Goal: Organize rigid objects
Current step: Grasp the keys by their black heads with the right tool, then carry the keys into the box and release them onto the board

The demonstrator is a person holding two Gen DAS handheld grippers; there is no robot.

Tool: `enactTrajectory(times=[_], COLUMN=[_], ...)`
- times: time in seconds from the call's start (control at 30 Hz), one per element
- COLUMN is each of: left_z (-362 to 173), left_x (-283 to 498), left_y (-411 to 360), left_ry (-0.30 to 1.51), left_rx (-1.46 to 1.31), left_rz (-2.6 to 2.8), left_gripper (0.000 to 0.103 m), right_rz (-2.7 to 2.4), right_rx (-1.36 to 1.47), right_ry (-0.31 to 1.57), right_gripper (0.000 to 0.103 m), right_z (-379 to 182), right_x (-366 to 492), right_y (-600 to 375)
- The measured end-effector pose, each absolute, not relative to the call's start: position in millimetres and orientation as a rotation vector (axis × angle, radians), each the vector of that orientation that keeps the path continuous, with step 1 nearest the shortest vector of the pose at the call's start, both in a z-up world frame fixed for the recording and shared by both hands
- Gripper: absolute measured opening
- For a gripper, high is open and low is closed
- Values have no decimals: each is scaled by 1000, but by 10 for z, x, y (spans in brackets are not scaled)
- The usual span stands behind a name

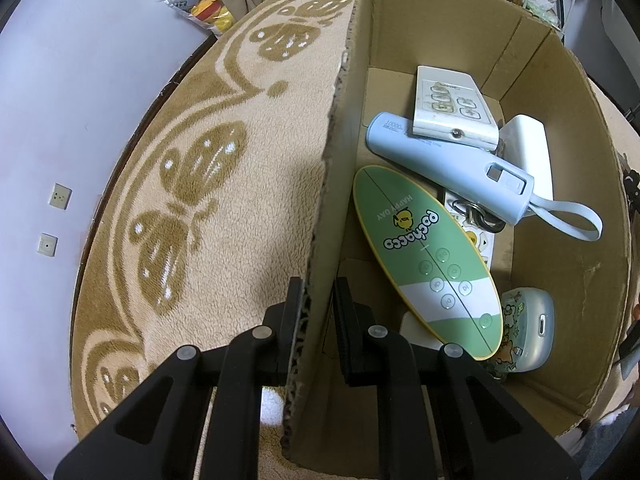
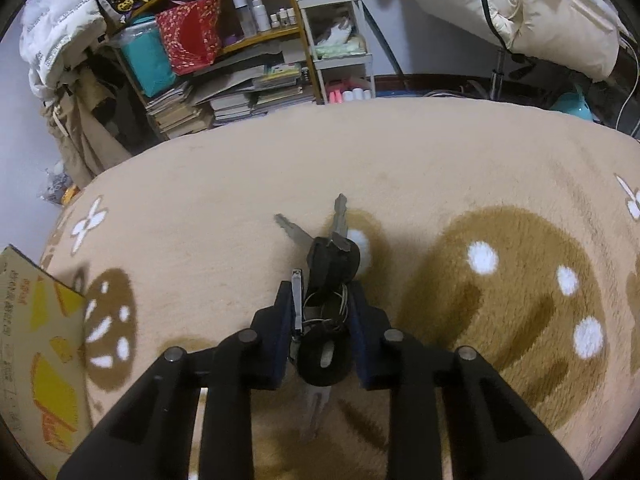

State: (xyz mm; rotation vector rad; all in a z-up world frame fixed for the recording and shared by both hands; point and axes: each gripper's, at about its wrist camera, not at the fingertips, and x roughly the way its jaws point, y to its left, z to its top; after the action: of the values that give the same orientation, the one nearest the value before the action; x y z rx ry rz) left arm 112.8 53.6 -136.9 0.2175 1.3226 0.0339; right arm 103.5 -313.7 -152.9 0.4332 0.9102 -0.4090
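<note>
Keys (image 2: 329, 280) sit w/in the right claw (image 2: 320, 312), fingers clamped on the bunch, lifted over the blanket (image 2: 440, 160), prob. bound for the box. Left claw (image 1: 316, 312) straddles the cardboard box (image 1: 344, 184) wall, pinching it to steady the box. Inside already: green oval remote (image 1: 428, 260), blue power bank (image 1: 444, 160), white remote (image 1: 452, 108).

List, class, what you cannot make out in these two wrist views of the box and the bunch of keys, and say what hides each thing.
- Left wrist view: the white remote lies mostly under the blue power bank and the green oval remote.
- Left wrist view: a white item is mostly covered by the green oval remote.
- Right wrist view: the cardboard box is cut off by the frame edge.
- Right wrist view: the bunch of keys overlap inside the right gripper; their number is unclear.
</note>
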Motion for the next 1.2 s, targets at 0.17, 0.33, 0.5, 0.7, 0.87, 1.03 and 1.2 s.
enactTrajectory(times=[0.17,0.33,0.5,0.7,0.87,1.03,1.2], left_z=[-1367,-1369,-1368,-1367,-1368,-1367,-1366], left_x=[1125,1123,1122,1127,1127,1125,1127], left_y=[525,522,535,548,547,548,549], left_ry=[1322,1321,1321,1321,1321,1321,1321], left_rx=[219,220,219,215,214,214,214], left_rz=[34,34,32,31,32,31,31], left_gripper=[15,15,15,15,15,15,15], right_rz=[-378,-302,-232,-170,-105,-34,48], right_rx=[413,437,405,358,346,331,325], right_ry=[885,829,812,777,727,676,640], right_gripper=[27,25,20,19,19,19,19], right_z=[-1372,-1163,-1037,-864,-664,-461,-341], right_x=[1032,1005,1025,1030,972,911,872], right_y=[-2980,-2806,-2527,-2247,-2050,-1840,-1613])
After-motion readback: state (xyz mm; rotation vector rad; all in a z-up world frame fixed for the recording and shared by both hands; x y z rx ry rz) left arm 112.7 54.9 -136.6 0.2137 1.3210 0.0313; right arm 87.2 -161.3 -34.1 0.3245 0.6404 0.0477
